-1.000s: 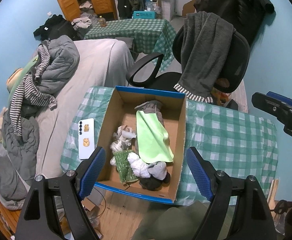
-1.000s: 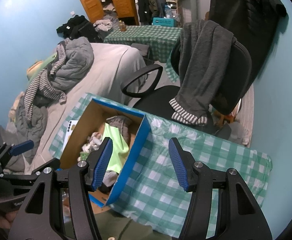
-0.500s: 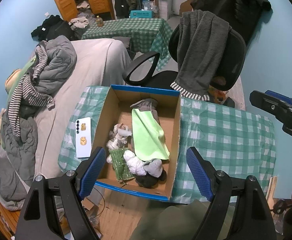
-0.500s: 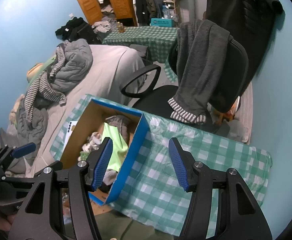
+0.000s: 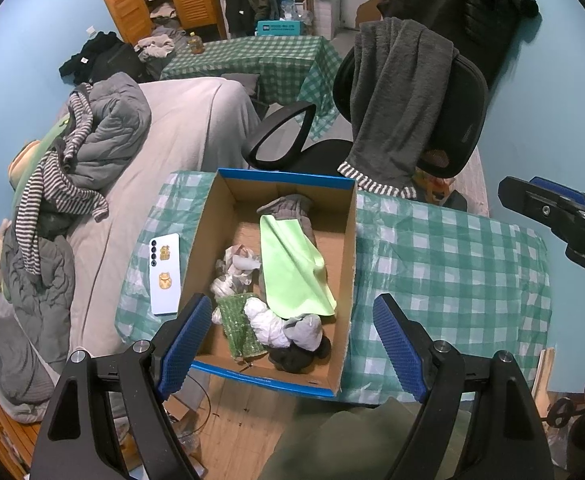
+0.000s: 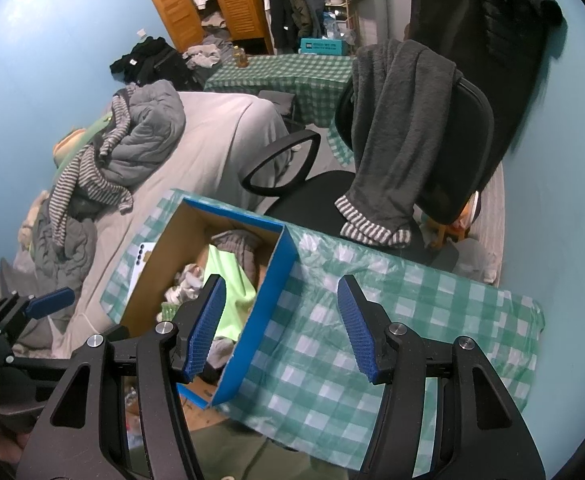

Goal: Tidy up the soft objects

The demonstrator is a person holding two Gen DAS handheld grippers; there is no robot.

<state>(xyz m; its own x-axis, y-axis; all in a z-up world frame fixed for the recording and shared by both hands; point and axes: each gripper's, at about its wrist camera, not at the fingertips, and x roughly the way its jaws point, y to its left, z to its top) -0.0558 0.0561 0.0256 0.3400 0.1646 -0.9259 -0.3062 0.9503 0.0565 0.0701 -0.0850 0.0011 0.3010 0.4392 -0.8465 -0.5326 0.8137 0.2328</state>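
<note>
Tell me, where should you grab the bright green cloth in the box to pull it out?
Probably the near, lower edge of the green cloth, coming straight down from above. It lies flat on top of the other soft things in the cardboard box, and that edge lifts over the grey and white bundle, so a pinch could catch it alone. The box walls block any sideways approach.

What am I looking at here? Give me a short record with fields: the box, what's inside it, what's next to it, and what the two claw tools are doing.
Box: open cardboard box with blue outside, on a green checked tablecloth
Contents: light green cloth, grey sock, white bundle, other soft pieces
Beside box: white phone
Left gripper: jaws open, empty, above the box
Right gripper: jaws open, empty, over the box's right wall
</note>
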